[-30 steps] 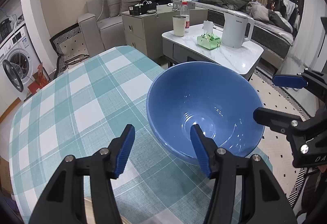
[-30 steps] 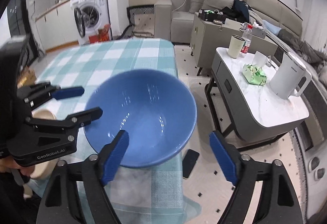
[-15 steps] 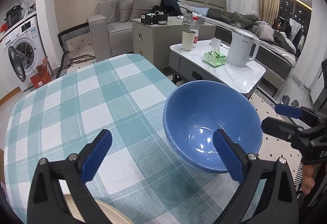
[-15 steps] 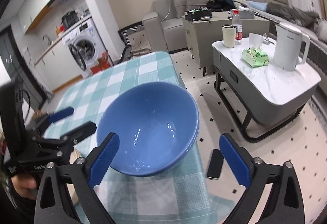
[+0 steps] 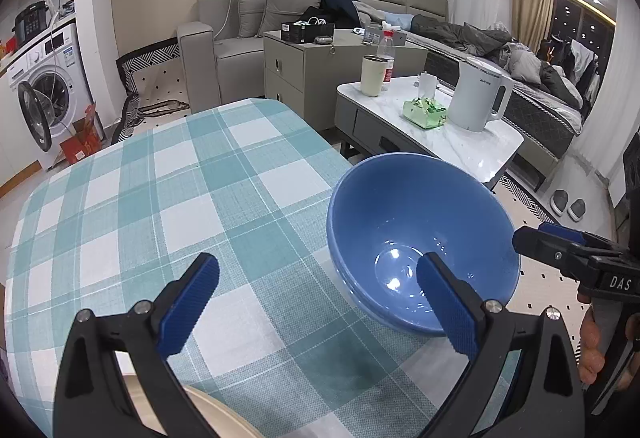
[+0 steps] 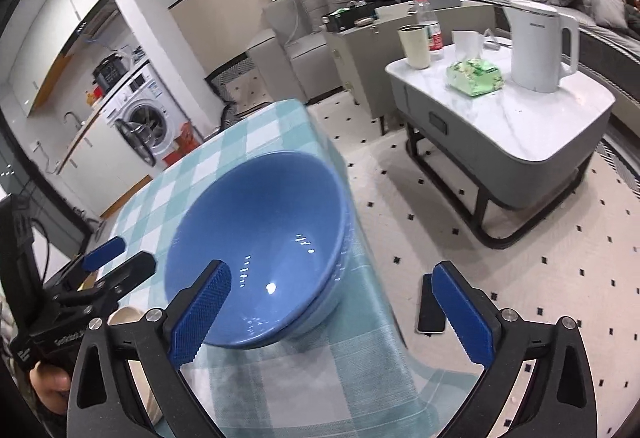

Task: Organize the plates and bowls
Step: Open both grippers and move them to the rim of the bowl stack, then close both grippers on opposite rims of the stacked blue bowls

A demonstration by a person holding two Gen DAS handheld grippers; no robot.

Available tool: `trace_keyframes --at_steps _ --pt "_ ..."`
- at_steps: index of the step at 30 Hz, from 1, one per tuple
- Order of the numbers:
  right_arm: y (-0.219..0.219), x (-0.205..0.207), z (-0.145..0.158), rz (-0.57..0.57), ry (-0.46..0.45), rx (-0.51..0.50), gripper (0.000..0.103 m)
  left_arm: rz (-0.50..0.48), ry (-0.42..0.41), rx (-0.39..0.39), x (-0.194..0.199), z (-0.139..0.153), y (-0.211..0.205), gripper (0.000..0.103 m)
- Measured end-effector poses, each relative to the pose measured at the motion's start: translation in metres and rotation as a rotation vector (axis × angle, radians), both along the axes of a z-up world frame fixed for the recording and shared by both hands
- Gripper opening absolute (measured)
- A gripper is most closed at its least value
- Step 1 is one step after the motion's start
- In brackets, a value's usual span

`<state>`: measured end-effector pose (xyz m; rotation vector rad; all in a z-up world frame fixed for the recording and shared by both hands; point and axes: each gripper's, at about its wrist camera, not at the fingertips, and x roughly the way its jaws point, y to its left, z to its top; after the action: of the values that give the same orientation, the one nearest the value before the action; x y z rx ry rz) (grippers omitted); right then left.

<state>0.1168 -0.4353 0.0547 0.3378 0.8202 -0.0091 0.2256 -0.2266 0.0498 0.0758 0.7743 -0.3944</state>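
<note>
A blue bowl point(image 5: 420, 226) stands upright on the teal checked tablecloth point(image 5: 168, 206) near the table's right edge; a second rim line just under its lip suggests two nested bowls. It also shows in the right wrist view point(image 6: 260, 238). My left gripper point(image 5: 320, 302) is open and empty, just short of the bowl on its near left. My right gripper point(image 6: 332, 314) is open and empty, at the bowl's near side by the table edge. A cream dish rim point(image 5: 216, 414) shows under the left gripper and in the right wrist view point(image 6: 128, 316).
Beyond the table's right edge stands a marble coffee table point(image 5: 460, 142) with a white kettle point(image 5: 478, 94), a tissue pack and a cup. A phone point(image 6: 430, 312) lies on the floor by the table. A sofa and a washing machine point(image 5: 44, 86) are further back.
Both grippers have opened wide and drawn back from the bowl. The left one had its right finger inside the bowl a second ago; the bowl now stands free on the cloth.
</note>
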Motion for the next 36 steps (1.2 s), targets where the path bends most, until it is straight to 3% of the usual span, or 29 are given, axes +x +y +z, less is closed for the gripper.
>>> trace_keyframes --at_steps 25,36 --pt "0.002 0.018 -0.022 0.023 0.01 0.076 0.102 0.032 0.053 -0.014 0.012 -0.016 -0.003 0.1" --pt "0.008 0.02 -0.028 0.043 0.024 0.081 0.091 0.013 0.072 -0.033 0.015 -0.025 -0.011 0.099"
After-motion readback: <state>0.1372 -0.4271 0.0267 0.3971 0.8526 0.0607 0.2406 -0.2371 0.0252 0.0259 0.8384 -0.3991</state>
